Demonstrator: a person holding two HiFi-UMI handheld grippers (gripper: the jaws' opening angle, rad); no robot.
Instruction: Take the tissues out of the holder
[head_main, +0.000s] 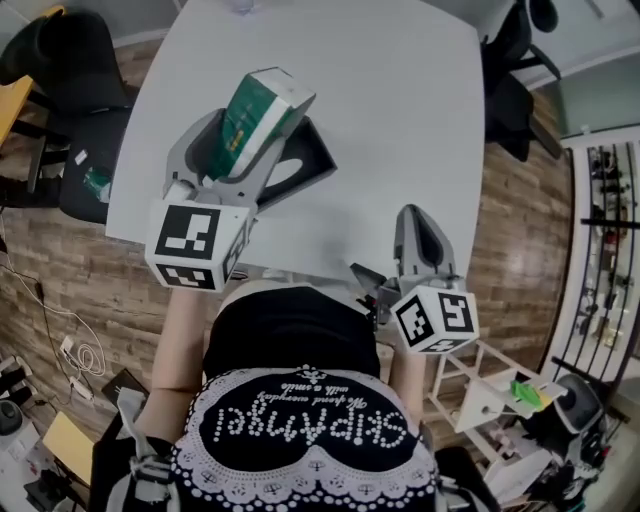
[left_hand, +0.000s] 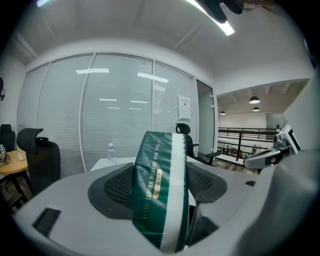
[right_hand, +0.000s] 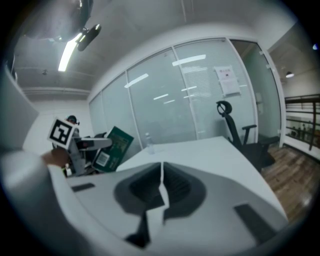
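A green and white tissue pack (head_main: 256, 112) is lifted above the white table (head_main: 400, 120), with my left gripper (head_main: 243, 140) shut on it. In the left gripper view the pack (left_hand: 159, 190) stands upright and fills the gap between both pads. Just beneath it, a black holder (head_main: 308, 162) lies on the table, partly hidden by the gripper. My right gripper (head_main: 421, 228) hovers over the table's near edge, its jaws shut together with nothing between them (right_hand: 161, 186). The right gripper view also shows the tissue pack (right_hand: 113, 147) off to the left.
A water bottle (left_hand: 111, 152) stands at the table's far end. Black office chairs sit to the left (head_main: 70, 75) and right (head_main: 512, 70) of the table. A white rack (head_main: 488, 388) stands by my right side. Glass partition walls lie beyond the table.
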